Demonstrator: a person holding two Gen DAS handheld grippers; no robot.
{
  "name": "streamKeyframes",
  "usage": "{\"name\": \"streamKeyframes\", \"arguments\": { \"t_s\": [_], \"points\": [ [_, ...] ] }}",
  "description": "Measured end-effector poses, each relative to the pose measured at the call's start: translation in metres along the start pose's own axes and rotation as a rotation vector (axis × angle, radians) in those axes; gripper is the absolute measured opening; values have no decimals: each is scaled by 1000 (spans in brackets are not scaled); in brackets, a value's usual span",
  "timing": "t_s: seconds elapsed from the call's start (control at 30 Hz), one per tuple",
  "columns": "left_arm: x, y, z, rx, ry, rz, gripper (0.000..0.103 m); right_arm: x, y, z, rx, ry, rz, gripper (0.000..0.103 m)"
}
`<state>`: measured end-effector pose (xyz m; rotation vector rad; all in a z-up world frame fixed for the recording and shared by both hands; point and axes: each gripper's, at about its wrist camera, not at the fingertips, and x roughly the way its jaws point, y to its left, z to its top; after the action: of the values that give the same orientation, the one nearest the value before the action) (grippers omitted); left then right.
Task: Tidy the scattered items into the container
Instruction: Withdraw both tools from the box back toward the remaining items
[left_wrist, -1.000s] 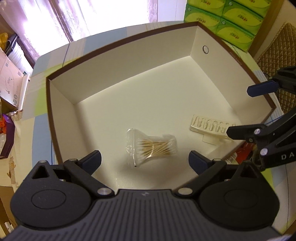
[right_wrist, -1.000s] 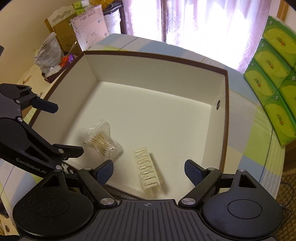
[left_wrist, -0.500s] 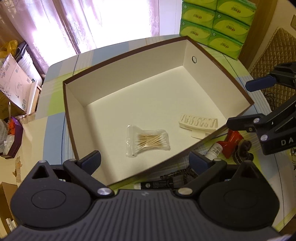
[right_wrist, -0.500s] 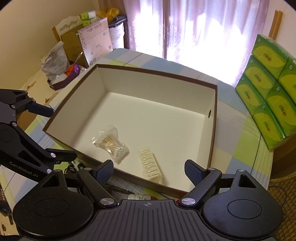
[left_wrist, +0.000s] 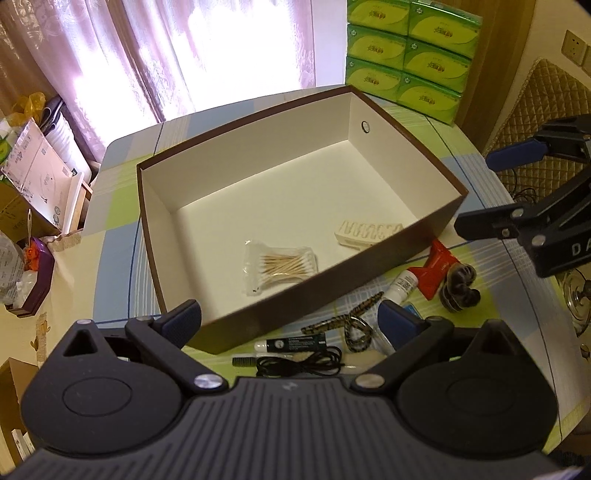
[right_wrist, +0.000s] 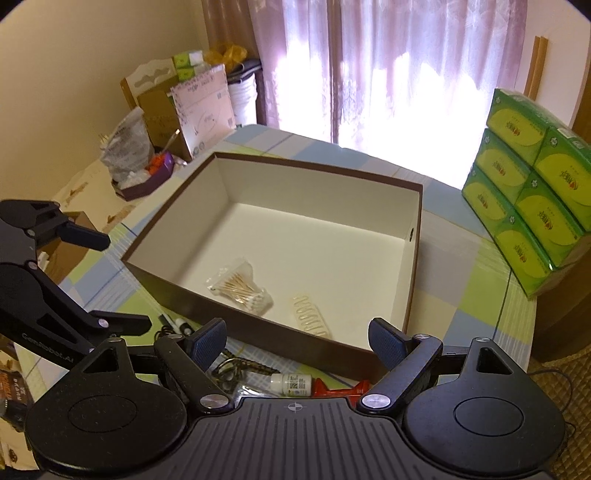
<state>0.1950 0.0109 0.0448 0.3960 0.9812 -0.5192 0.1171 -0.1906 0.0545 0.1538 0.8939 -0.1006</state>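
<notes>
A brown box (left_wrist: 325, 310) (right_wrist: 415, 280) with a white inside holds a bag of cotton swabs (left_wrist: 280, 264) (right_wrist: 242, 286) and a cream comb-like card (left_wrist: 369, 232) (right_wrist: 310, 319). Loose items lie on the table in front of it: a black tube (left_wrist: 295, 344), a coiled black cable (left_wrist: 303, 363), a leopard-print band (left_wrist: 347, 325) (right_wrist: 240, 365), a small white bottle (left_wrist: 402, 285) (right_wrist: 291, 384), a red packet (left_wrist: 437, 267) (right_wrist: 336, 389) and a dark hair clip (left_wrist: 460, 290). My left gripper (left_wrist: 291, 319) and right gripper (right_wrist: 297, 338) hover open and empty above the box's near wall.
Stacked green tissue packs (left_wrist: 410, 51) (right_wrist: 532, 192) stand behind the box at the right. Cardboard boxes (right_wrist: 184, 107) and a purple tray (left_wrist: 31, 280) crowd the left side. A padded chair (left_wrist: 543, 107) is at the right, beyond the checked tablecloth (right_wrist: 476, 295).
Both grippers have pulled up and back from inside the box, staying open. The loose items in front of the box have come into view.
</notes>
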Motion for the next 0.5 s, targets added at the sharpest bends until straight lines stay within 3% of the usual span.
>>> {"name": "streamKeyframes", "arguments": {
  "t_s": [0.5],
  "points": [
    [-26,-22,-37,33,-64,32,102,-24,9,-38,11,-69,-2,89]
  ]
}}
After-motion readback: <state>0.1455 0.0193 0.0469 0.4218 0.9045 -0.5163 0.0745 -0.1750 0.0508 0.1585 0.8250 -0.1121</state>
